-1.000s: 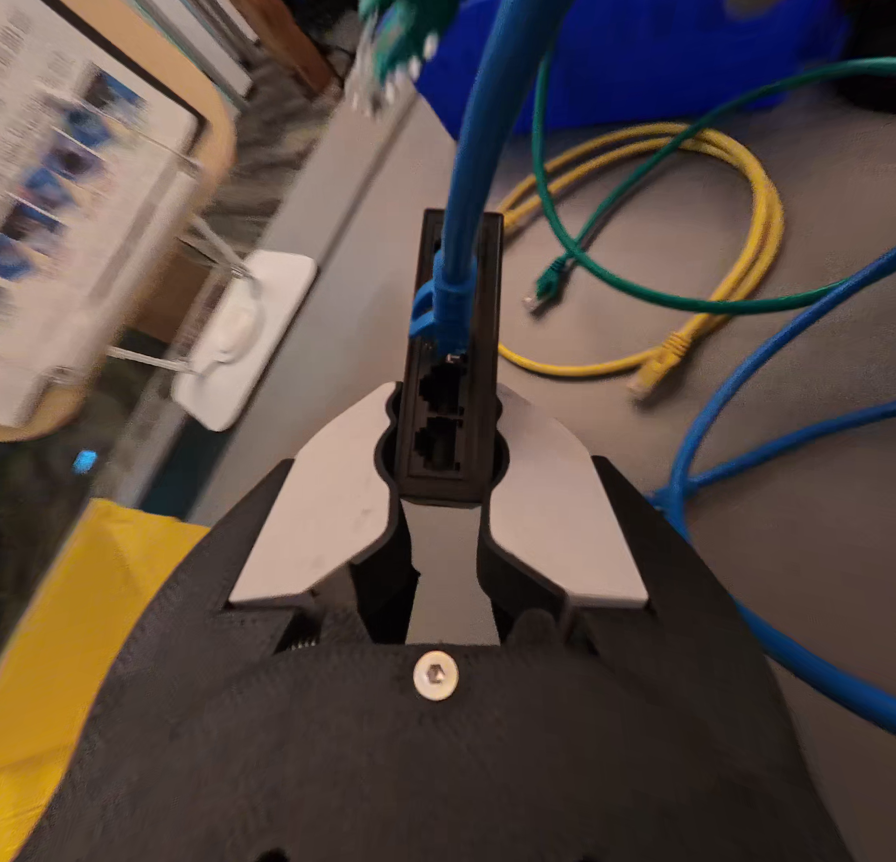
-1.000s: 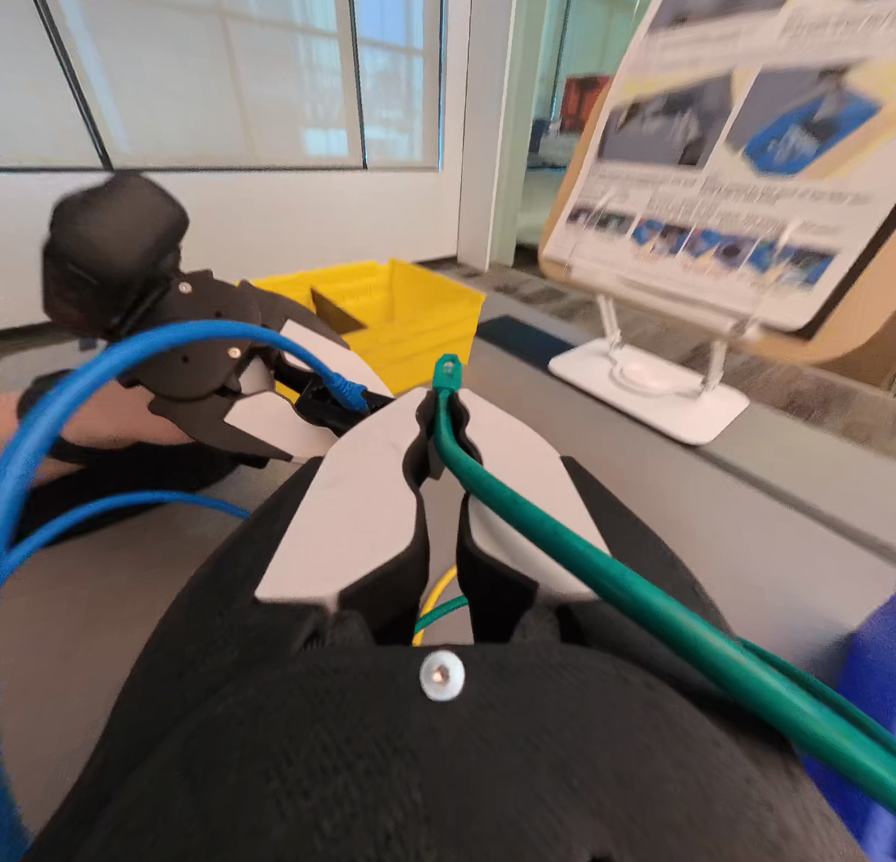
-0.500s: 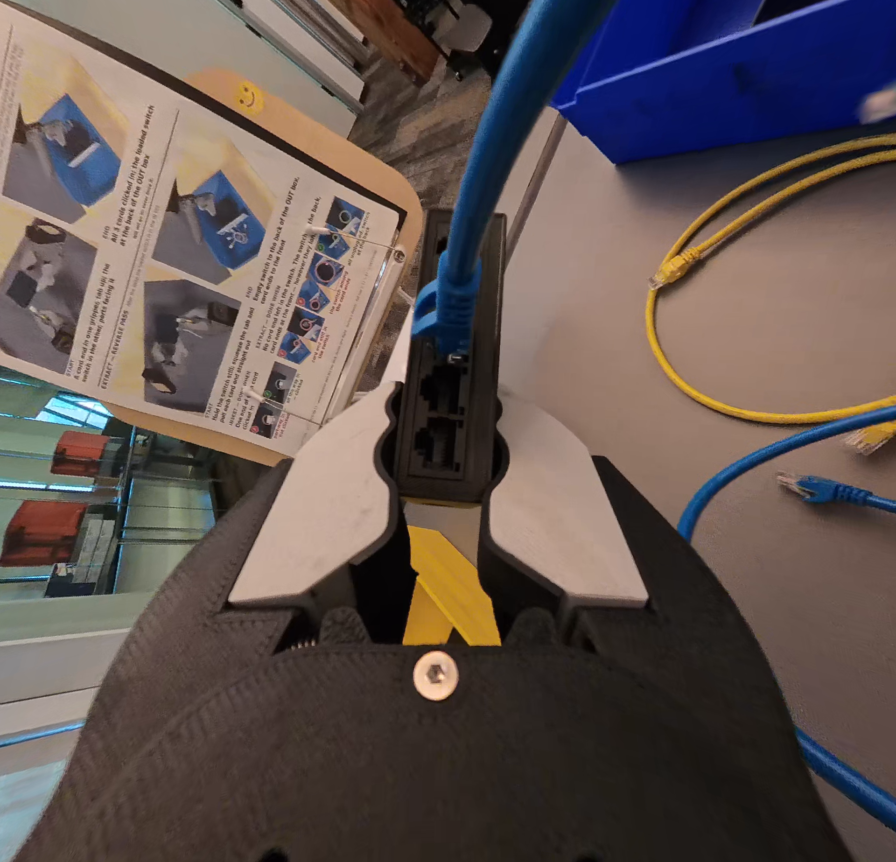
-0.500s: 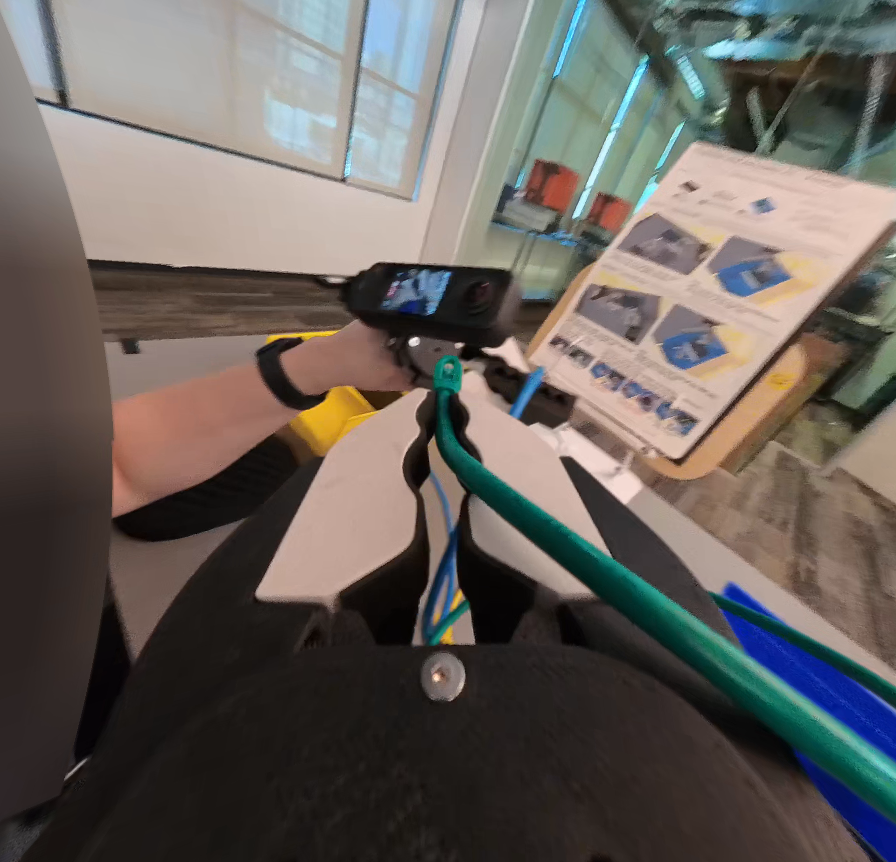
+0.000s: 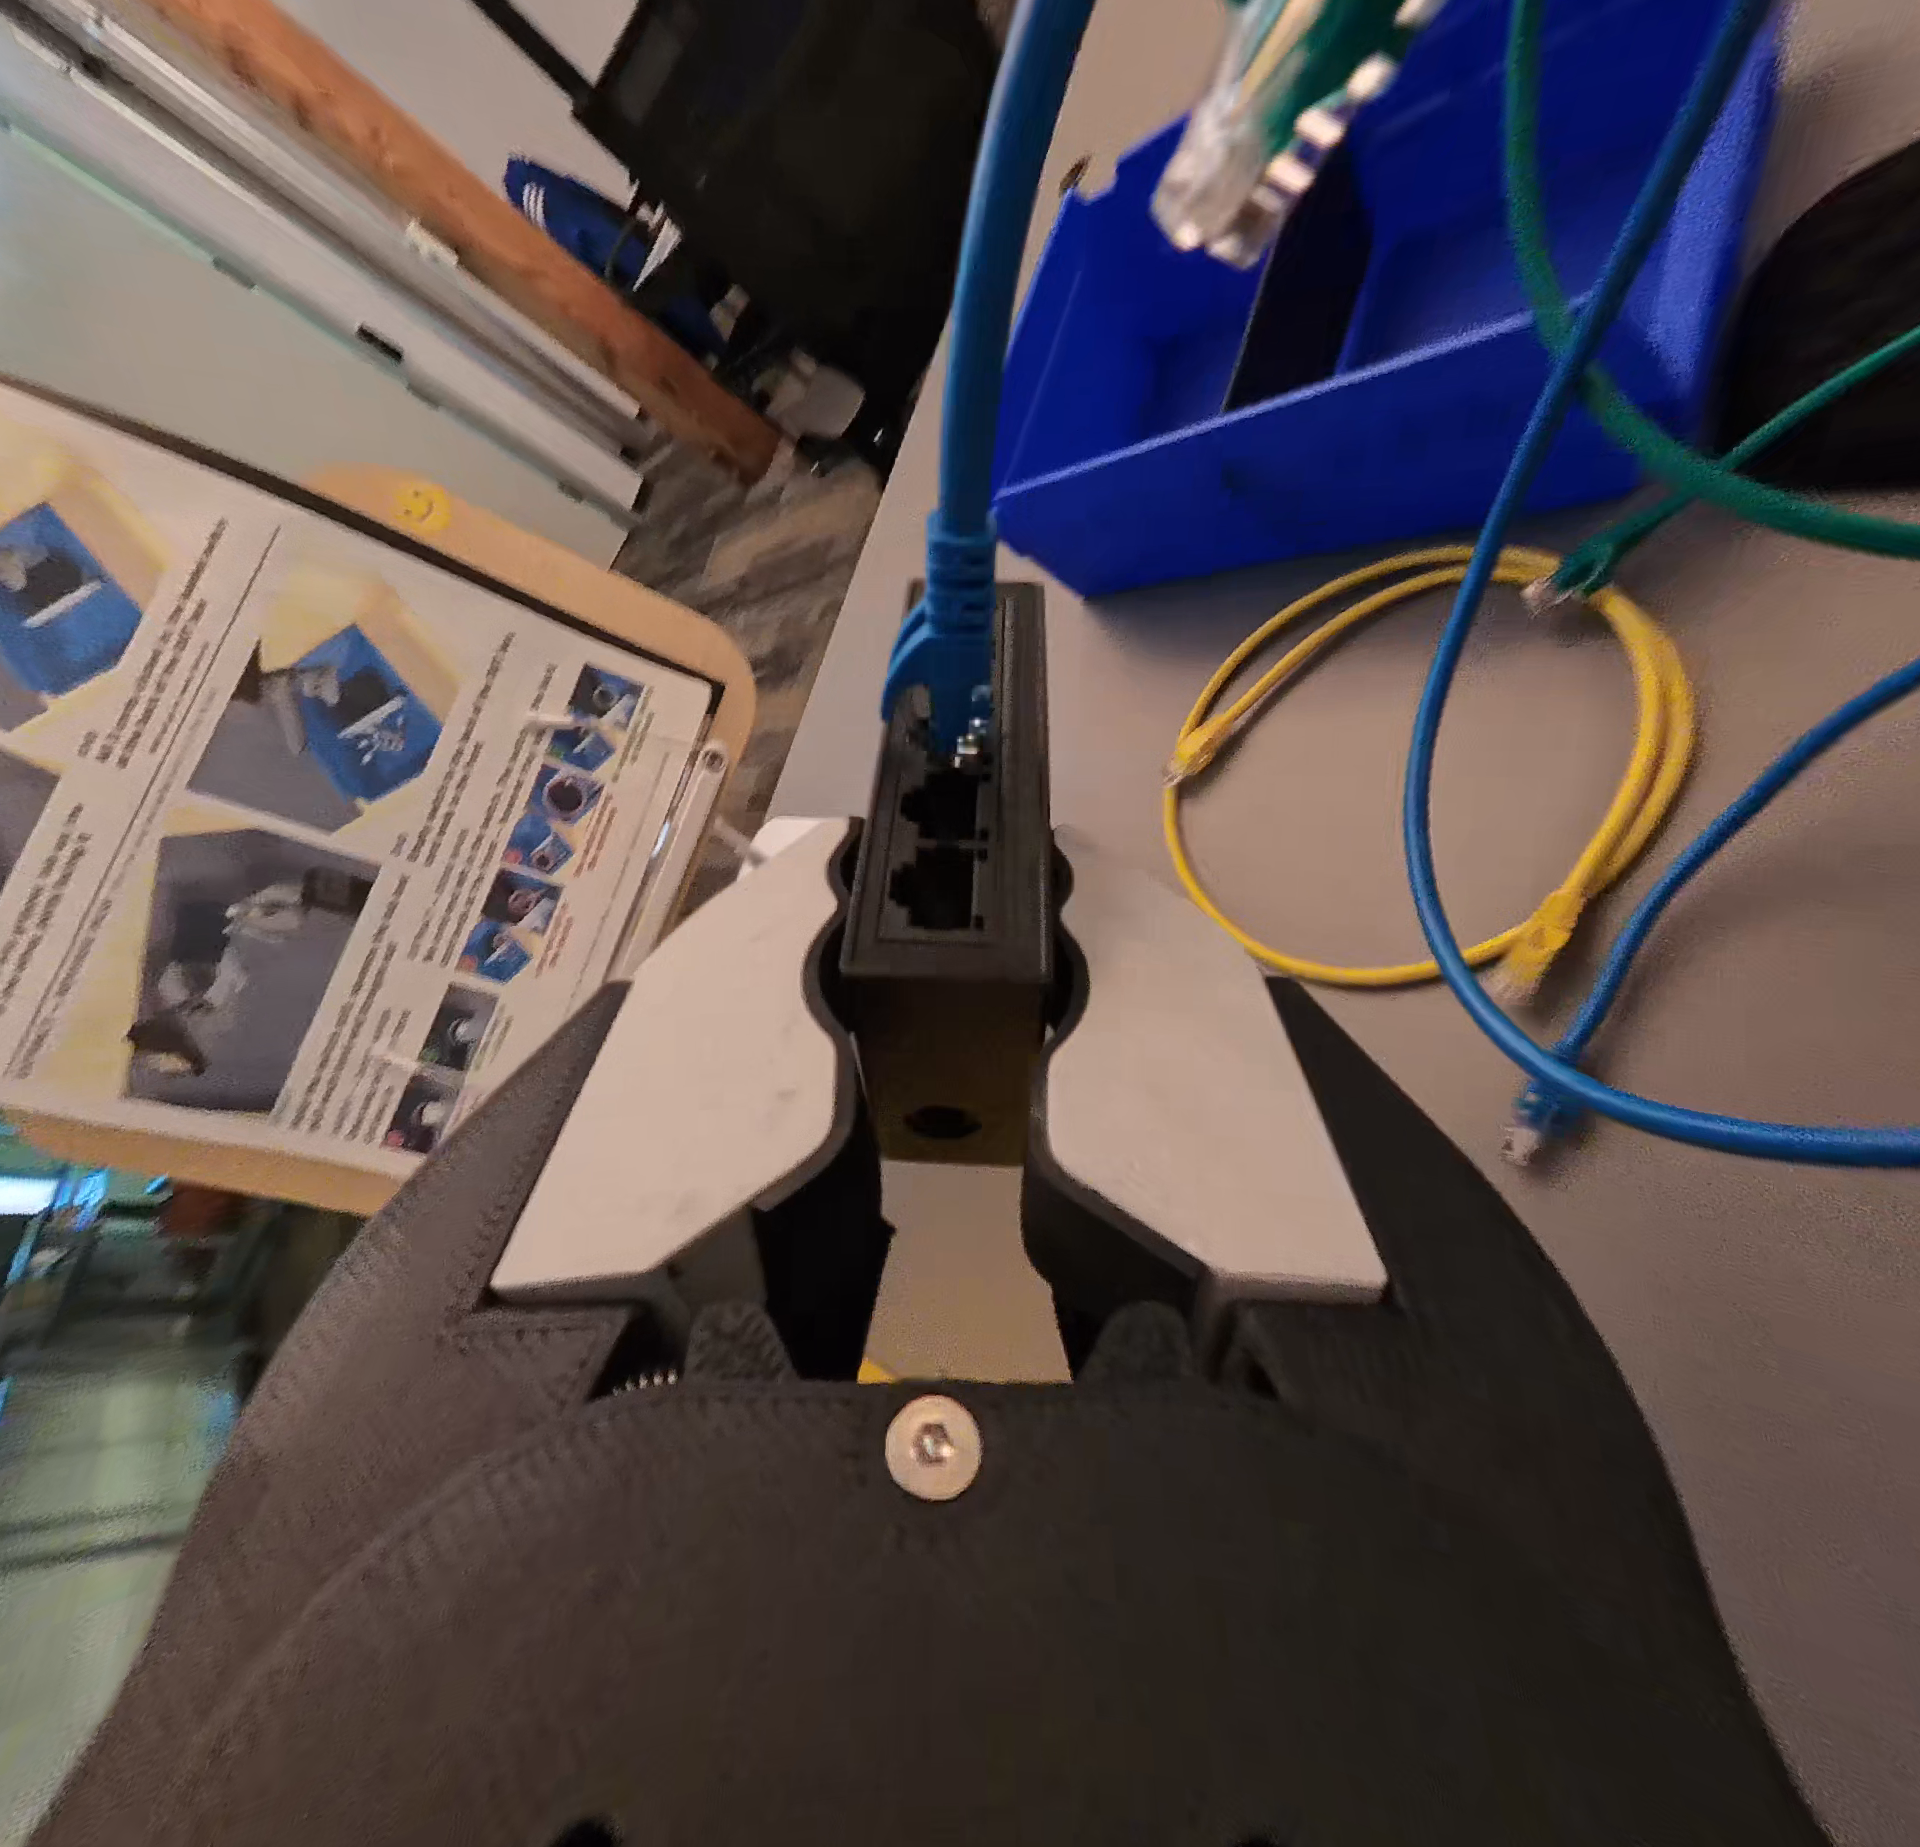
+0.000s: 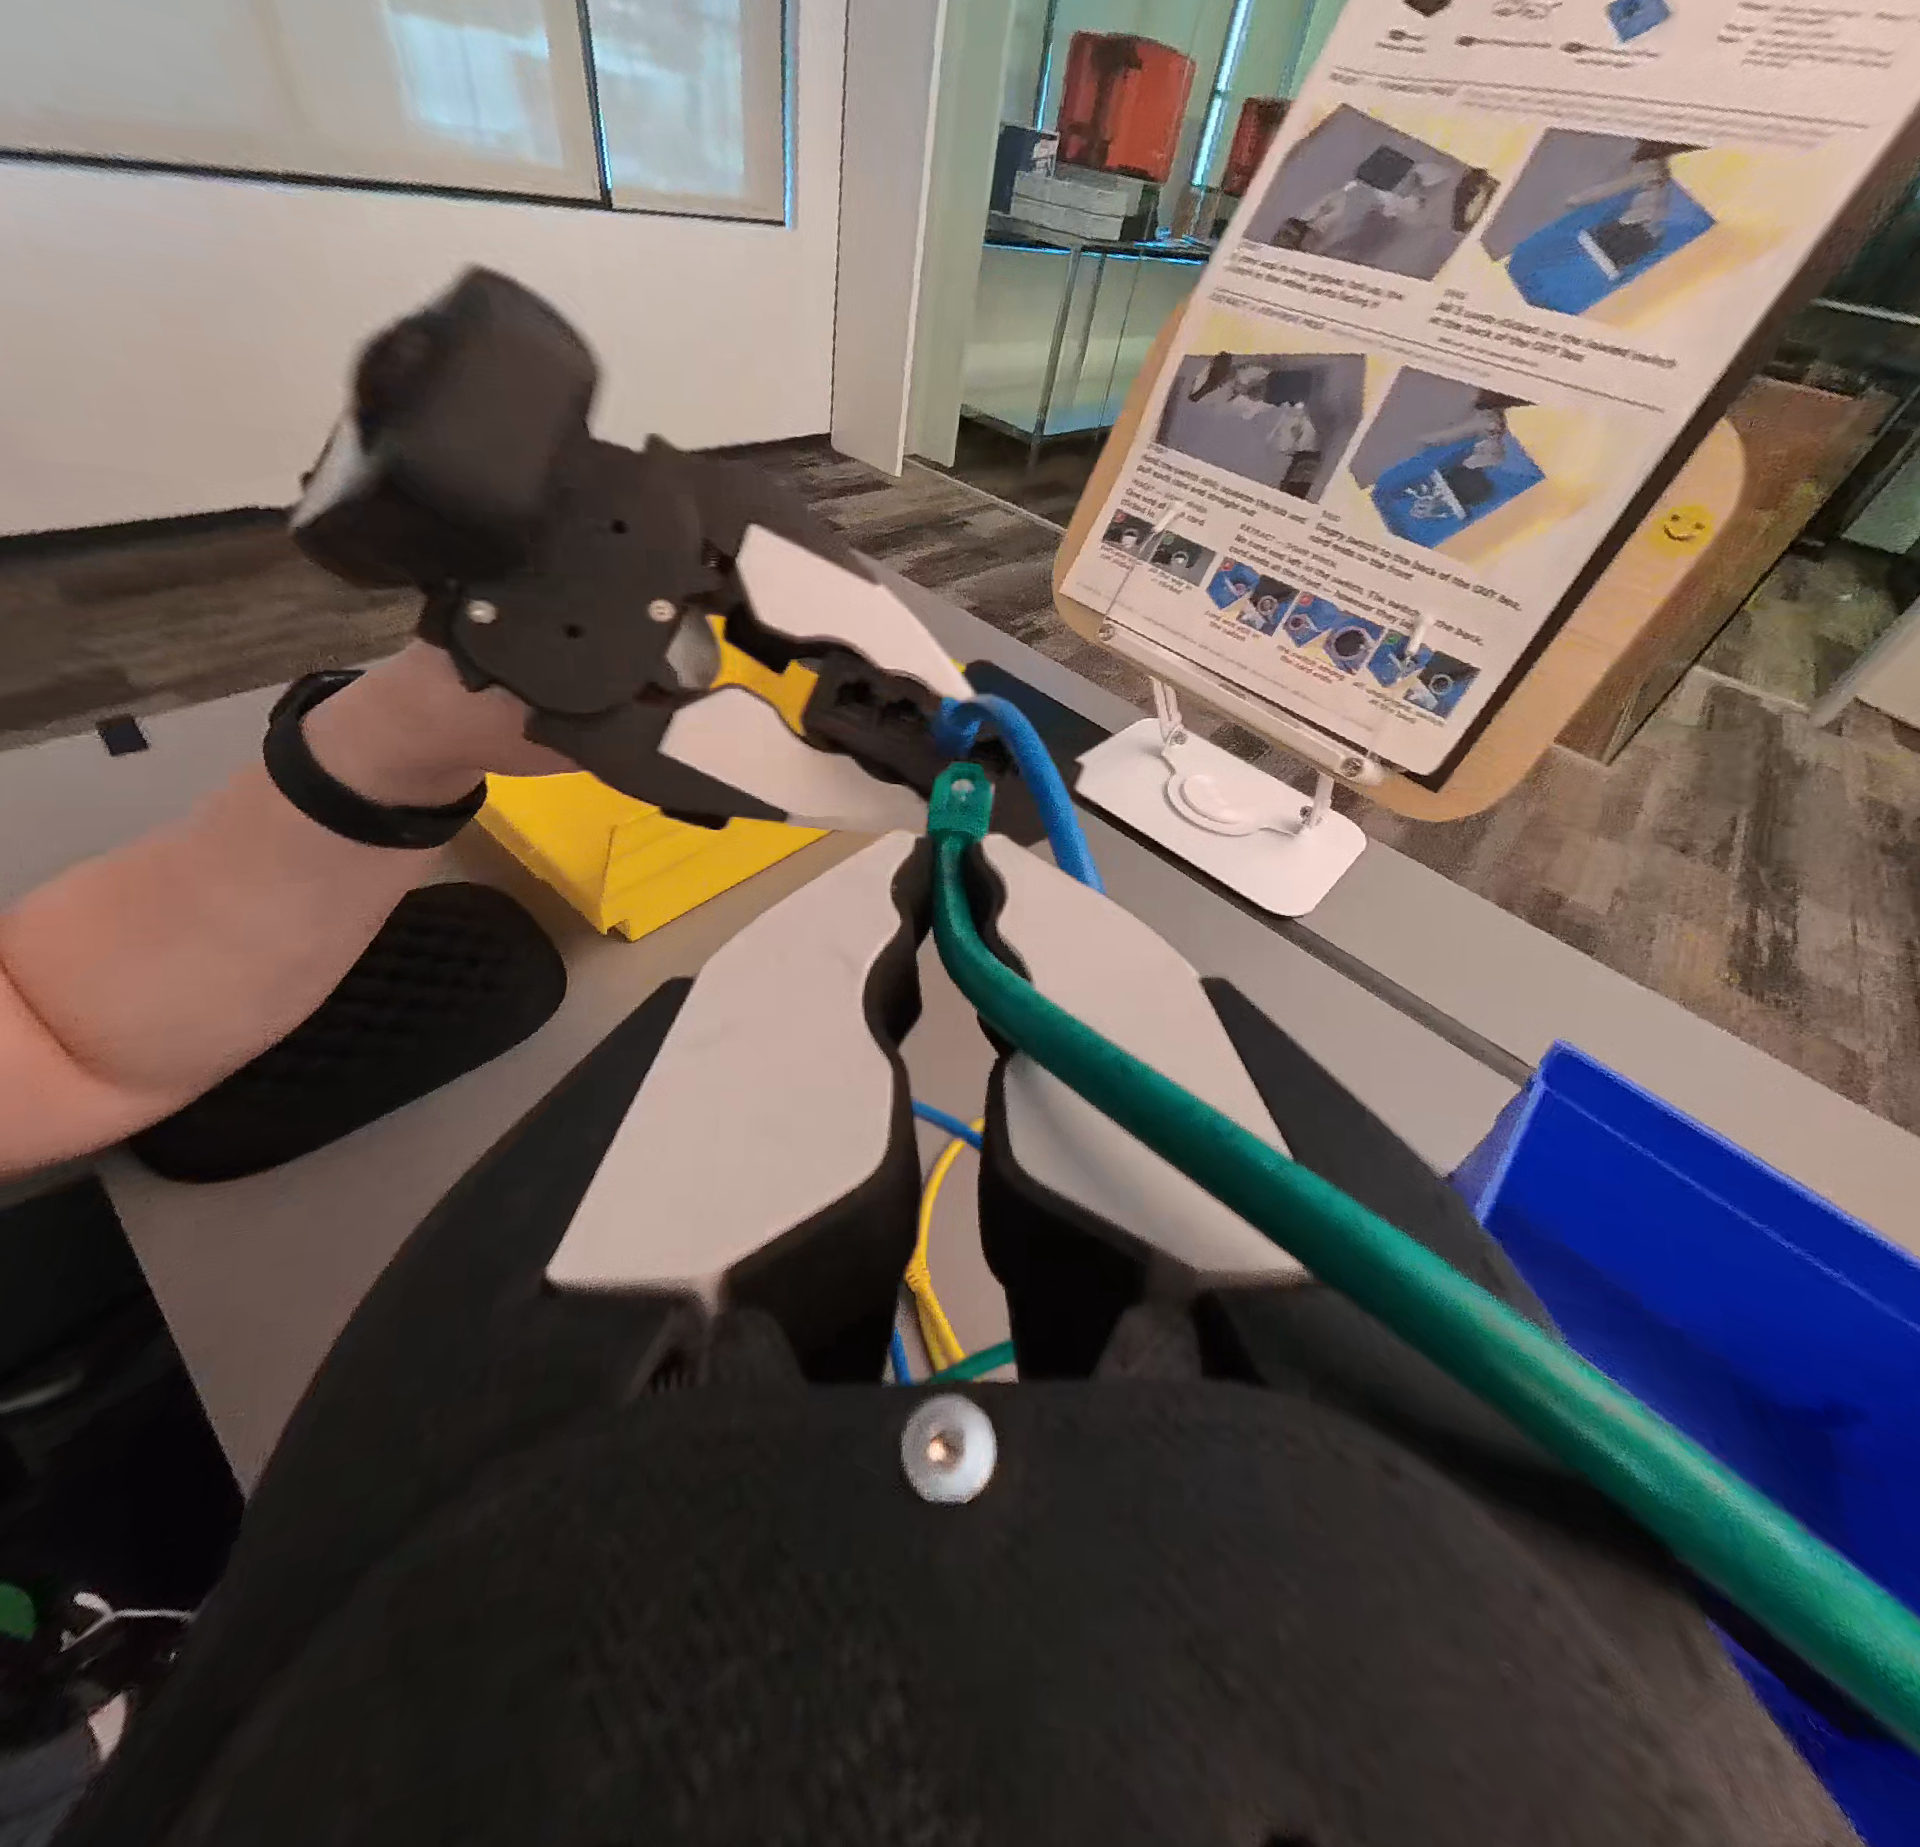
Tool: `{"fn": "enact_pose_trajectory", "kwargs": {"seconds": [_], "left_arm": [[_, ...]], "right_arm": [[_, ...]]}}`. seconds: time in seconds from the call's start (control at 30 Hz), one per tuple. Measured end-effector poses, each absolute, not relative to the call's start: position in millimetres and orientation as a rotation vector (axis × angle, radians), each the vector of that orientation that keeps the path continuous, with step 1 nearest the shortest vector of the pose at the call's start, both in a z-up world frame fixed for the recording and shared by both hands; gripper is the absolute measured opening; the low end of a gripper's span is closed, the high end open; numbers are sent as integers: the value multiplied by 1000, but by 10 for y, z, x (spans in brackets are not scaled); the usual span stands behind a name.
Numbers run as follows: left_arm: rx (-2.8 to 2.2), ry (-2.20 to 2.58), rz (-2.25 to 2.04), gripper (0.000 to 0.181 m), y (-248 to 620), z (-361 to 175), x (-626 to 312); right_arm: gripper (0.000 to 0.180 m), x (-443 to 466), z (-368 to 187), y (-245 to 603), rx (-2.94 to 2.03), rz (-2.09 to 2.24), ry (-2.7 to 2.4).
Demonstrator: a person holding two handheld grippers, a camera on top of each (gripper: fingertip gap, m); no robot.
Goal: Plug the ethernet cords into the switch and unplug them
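Right gripper (image 6: 940, 867) pinched the green cord (image 6: 1195, 1091); left gripper (image 5: 951, 924) clamped the switch (image 5: 951, 862). Plug beside the switch looked possibly misaligned; we feared jamming.

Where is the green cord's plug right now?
In the right wrist view, the green plug sticks out of the shut right gripper, close to the black switch held by the left gripper.

switch (image 5: 951, 924): matt black plastic
green cord (image 6: 1299, 1205): smooth rubbery jacket
blue bin (image 5: 1351, 426): glossy plastic
table (image 5: 1558, 1330): smooth matt grey
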State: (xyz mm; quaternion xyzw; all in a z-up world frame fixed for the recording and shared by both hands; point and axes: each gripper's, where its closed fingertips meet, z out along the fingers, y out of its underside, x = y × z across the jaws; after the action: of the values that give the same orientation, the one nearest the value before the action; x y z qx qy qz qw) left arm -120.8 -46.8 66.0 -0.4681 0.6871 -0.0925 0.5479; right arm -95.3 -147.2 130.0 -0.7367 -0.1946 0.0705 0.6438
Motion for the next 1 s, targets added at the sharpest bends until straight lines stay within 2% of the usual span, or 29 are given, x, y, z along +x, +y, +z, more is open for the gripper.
{"fn": "enact_pose_trajectory", "kwargs": {"seconds": [0.17,0.7,1.0], "left_arm": [[-994,1545,-177,29,-510,855,-1208],[-922,1426,-181,29,-600,1087,-1239],[-711,1272,-115,27,-750,1404,-1338]], "right_arm": [[5,-1085,1436,-1576,-1623,408,-463],[6,-1404,1512,-1169,-1836,182,-494],[6,-1472,1676,-1235,-1813,158,-491]]}}
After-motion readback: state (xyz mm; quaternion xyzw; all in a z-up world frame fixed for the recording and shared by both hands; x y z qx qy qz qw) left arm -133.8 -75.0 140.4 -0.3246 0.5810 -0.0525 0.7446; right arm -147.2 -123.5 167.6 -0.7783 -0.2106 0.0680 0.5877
